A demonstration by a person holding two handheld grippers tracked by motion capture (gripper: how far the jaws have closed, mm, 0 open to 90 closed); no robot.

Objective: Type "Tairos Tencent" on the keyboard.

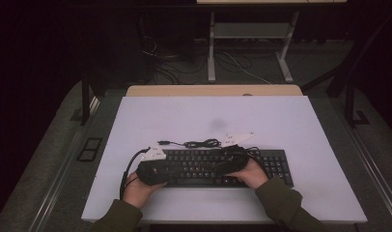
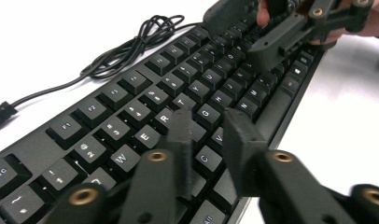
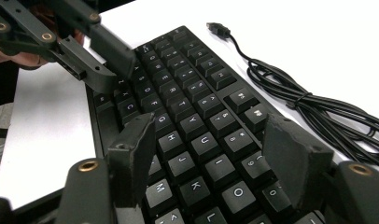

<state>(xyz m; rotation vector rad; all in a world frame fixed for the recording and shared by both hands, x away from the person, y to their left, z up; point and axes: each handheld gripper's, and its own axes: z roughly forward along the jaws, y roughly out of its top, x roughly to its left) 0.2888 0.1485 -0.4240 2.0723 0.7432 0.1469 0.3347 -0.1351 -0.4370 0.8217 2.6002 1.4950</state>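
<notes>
1. A flat black plastic keyboard (image 1: 218, 167) lies on the white table (image 1: 300, 125), near its front edge; its coiled black cable (image 1: 201, 143) rests just behind it.
2. The left gripper (image 2: 211, 135) hovers over the keyboard's left letter keys, jaws narrow with nothing between them.
3. The right gripper (image 3: 215, 154) hangs over the keyboard's right letter keys, jaws wide and empty.
4. Risk: a narrow jaw tip could likely press two neighbouring keys at once, or wedge between caps and lift one.
5. A hard push near the keyboard's front edge might slide it toward the cable.
</notes>
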